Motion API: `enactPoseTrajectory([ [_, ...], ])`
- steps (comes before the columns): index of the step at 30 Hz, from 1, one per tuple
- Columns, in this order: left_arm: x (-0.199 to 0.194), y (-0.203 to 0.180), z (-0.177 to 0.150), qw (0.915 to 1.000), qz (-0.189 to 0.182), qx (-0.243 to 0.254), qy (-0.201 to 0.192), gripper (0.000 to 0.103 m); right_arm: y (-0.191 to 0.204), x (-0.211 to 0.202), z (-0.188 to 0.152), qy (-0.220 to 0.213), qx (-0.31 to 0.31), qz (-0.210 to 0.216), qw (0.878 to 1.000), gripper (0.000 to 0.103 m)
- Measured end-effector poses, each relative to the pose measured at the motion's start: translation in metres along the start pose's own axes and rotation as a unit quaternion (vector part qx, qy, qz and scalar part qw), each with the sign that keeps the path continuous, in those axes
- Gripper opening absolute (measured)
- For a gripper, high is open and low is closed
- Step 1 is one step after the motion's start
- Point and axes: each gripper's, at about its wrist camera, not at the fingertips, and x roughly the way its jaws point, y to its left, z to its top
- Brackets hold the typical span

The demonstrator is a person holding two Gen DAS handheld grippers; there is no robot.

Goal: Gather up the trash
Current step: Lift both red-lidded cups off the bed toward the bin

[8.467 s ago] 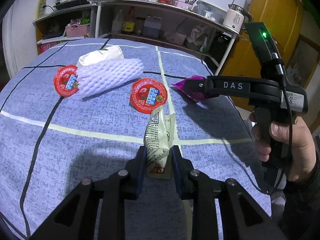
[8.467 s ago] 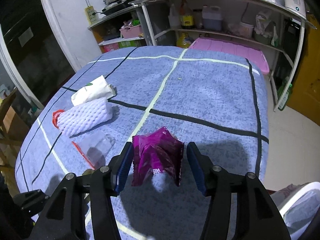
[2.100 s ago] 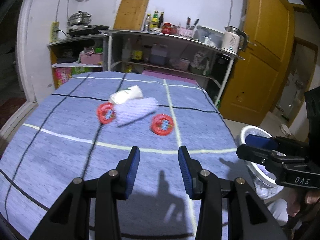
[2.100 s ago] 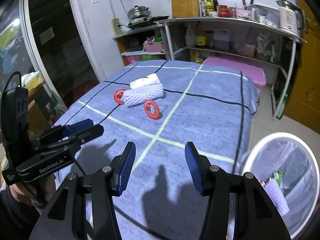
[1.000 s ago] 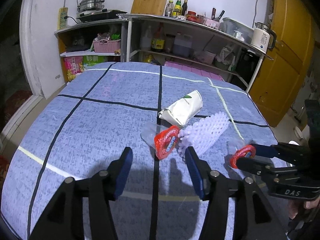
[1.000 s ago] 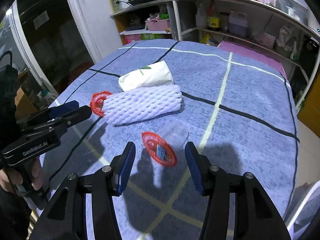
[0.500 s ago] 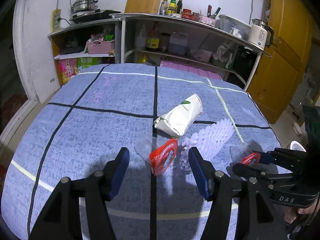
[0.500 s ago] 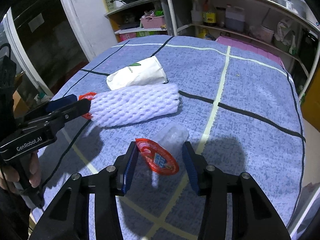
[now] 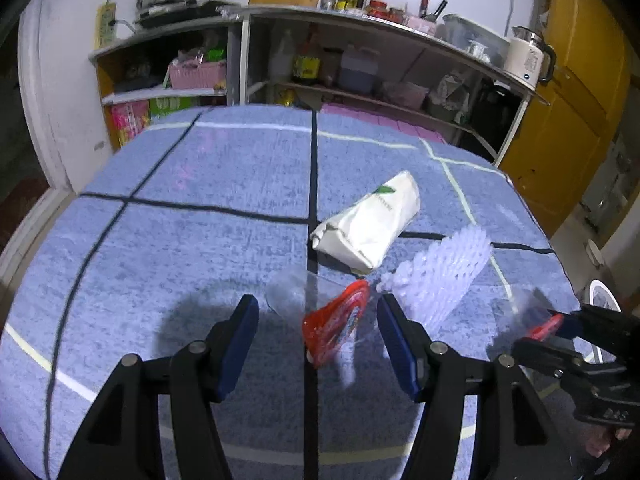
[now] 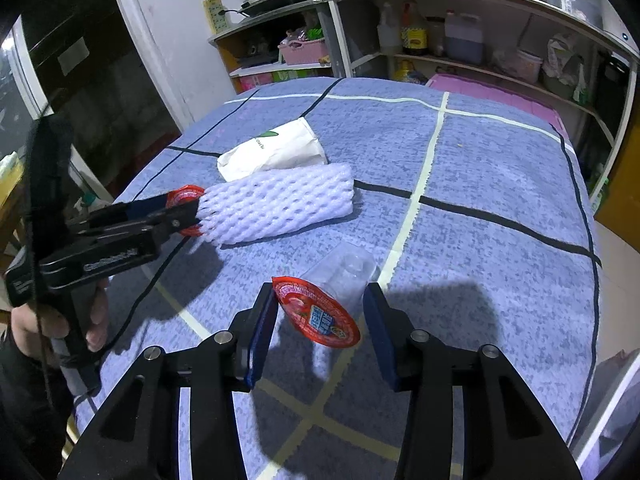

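Hidden: the clear body of the left jelly cup [image 9: 335, 326] blurs into the cloth; the foam net sleeve [image 10: 276, 202] covers part of its red lid in the right wrist view.
Cut off: a white bin rim [image 9: 604, 295] shows only as an arc past the foam net's far side.
Surface: blue checked tablecloth [image 9: 192, 240], grainy, with black and pale lines.
Room: open shelves [image 10: 460, 60] with bottles behind the foam net; a yellow door [image 9: 560, 128].
Trash: white paper bag [image 9: 368, 224] touching the foam net; right jelly cup [image 10: 320, 312], clear plastic with a peeled red foil lid, in front of the net.
Left gripper [image 9: 316, 336]: spread wide around its cup, not touching.
Right gripper [image 10: 320, 330]: spread, flanking its cup.
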Motion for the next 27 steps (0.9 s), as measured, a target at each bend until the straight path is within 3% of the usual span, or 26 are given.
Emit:
enactPoseTrajectory([
  [3, 0.004, 0.001, -0.001, 1.0, 0.0, -0.005, 0.004, 0.063, -0.001, -0.003, -0.002, -0.002, 0.0, 0.001, 1.0, 0.046],
  [5, 0.004, -0.001, -0.001, 1.0, 0.002, -0.002, 0.003, 0.055, -0.002, -0.006, -0.003, -0.004, 0.001, 0.0, 1.0, 0.045],
  [16, -0.025, -0.009, -0.012, 0.9994, 0.007, -0.015, -0.029, 0.055, -0.007, -0.024, -0.011, -0.015, 0.008, 0.003, 1.0, 0.045],
  [27, -0.081, -0.045, -0.035, 0.9976, -0.019, -0.006, -0.067, 0.055, -0.011, -0.069, -0.032, -0.039, 0.013, -0.002, 0.999, 0.045],
])
